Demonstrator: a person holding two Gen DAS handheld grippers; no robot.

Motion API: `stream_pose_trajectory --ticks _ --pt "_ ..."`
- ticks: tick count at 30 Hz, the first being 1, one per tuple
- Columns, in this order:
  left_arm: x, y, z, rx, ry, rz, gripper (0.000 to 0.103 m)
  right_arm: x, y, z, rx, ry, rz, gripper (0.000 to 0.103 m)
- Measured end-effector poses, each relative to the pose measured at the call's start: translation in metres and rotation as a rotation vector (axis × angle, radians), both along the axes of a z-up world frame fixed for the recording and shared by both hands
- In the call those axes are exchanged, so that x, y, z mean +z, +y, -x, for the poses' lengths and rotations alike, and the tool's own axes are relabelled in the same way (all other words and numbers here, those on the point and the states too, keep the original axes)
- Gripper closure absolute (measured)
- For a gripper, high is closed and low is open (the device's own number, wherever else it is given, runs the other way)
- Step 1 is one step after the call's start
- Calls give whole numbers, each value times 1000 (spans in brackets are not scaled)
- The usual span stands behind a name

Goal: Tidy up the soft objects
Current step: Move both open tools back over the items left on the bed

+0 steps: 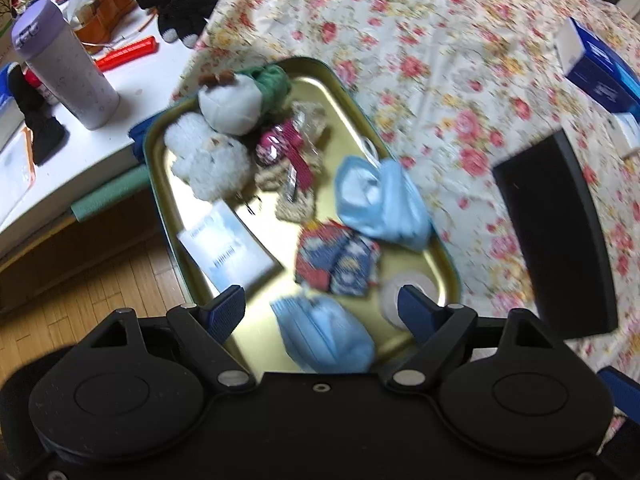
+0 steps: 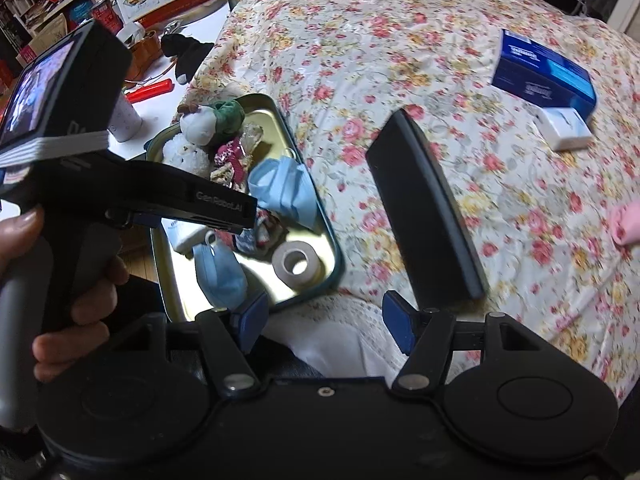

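Note:
A gold tin tray (image 1: 332, 92) on the flowered cover holds a white plush (image 1: 232, 108), a fluffy white plush (image 1: 208, 156), a green soft piece (image 1: 276, 84), a pink packet (image 1: 280, 144), a patterned fabric piece (image 1: 336, 260), a tape roll (image 1: 390, 288), a white card (image 1: 228, 248) and two blue masks (image 1: 384, 200). My left gripper (image 1: 322, 304) hovers open over the tray's near end, above the nearer mask (image 1: 328, 336), its pads clear of it. My right gripper (image 2: 324, 318) is open and empty over white lace cloth (image 2: 344, 332), beside the tray (image 2: 332, 236).
A black lid (image 2: 424, 208) lies right of the tray. Farther right are a blue box (image 2: 544, 72) and a small white box (image 2: 566, 128). On the white table at left stand a purple-lidded tumbler (image 1: 68, 68) and a black knitted item (image 1: 180, 8). Wooden floor (image 1: 100, 280) shows below.

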State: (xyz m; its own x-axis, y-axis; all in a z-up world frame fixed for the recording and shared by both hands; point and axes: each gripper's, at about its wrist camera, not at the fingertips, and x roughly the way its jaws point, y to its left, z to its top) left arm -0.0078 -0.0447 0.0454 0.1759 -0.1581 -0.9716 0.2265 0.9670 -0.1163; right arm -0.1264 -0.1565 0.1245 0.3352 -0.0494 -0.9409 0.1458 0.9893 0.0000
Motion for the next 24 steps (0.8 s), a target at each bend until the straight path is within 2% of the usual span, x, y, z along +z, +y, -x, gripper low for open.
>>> stream_pose_trajectory --ticks 7,15,20,24 --pt "10 -17 25 -49 53 14 23 5 -24 33 -22 6 22 40" --pt "38 -59 56 -170 39 13 23 8 -75 70 -81 34 60 38" --pt "58 -97 72 -263 7 2 22 15 -126 75 -187 25 34 35" --pt "76 -129 80 -333 -43 -9 22 18 -175 77 -301 13 50 34"
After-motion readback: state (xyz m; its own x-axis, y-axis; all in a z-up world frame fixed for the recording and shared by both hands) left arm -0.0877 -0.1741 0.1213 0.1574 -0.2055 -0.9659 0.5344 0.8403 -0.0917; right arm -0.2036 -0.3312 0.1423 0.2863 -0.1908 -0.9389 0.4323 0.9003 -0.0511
